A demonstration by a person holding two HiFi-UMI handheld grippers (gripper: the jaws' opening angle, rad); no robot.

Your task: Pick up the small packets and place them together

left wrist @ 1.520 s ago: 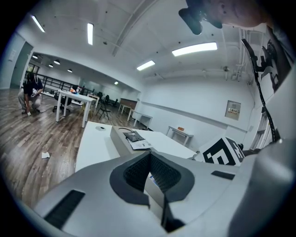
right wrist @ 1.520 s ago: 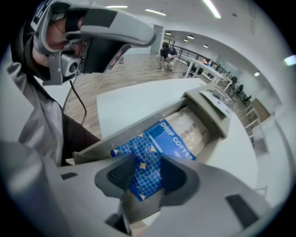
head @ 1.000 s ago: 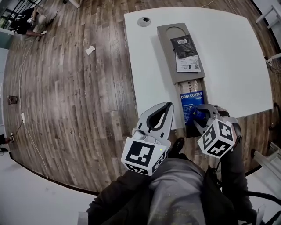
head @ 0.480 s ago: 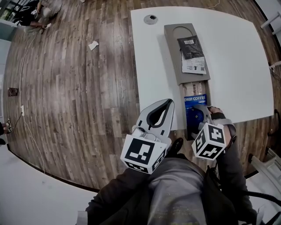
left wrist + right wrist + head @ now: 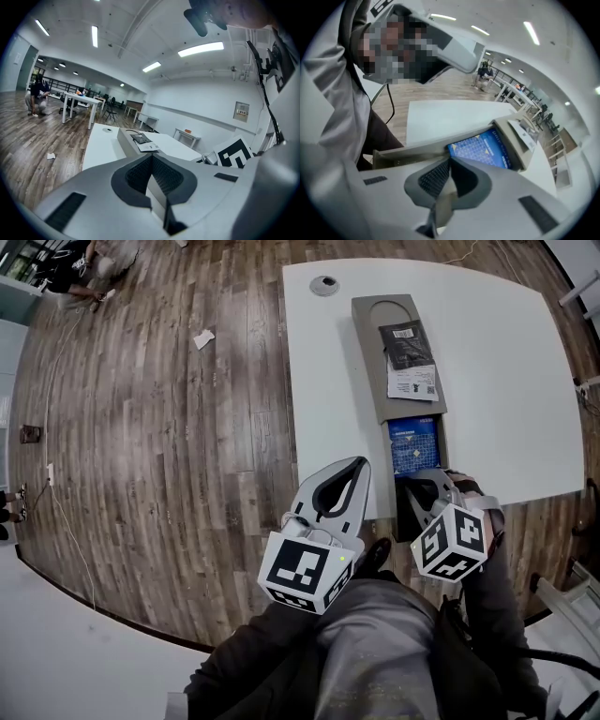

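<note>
R tongs [image 5: 449, 161] at box [image 5: 370, 343] near end, aimed steeply down. Jaws just closed, pinching thin tan strip [image 5: 439, 201]: box wall or packet, can't tell. Prob. to get at contents. L tongs [image 5: 359, 465] closed, empty, idle left of box. In box's open part: blue coffee packet [image 5: 413, 444], flat, grid print. On box's far half: black packet [image 5: 405, 345].

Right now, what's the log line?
left gripper: jaws shut | right gripper: jaws just closed, nothing between | blue packet: in tray
</note>
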